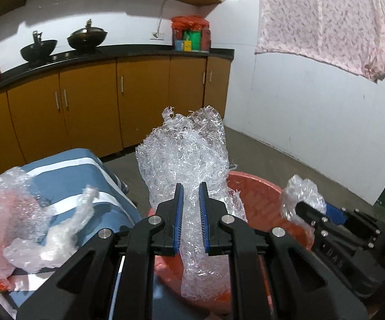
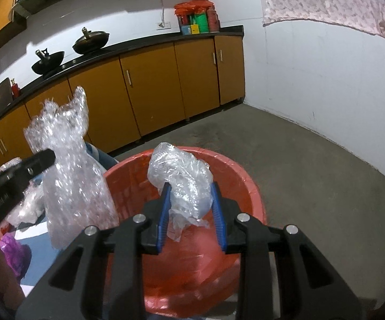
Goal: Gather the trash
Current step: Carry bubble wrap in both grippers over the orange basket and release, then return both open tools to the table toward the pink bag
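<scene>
Bin (image 2: 245, 184) floor hidden behind plastic wad (image 2: 184, 184).

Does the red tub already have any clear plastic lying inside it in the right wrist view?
No, the red tub's visible interior is bare.

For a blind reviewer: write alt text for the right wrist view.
The right gripper clamps a crumpled clear plastic bag over a round red plastic tub. Beside it, the left gripper holds a tall sheet of clear bubble wrap; behind are orange kitchen cabinets.
</scene>
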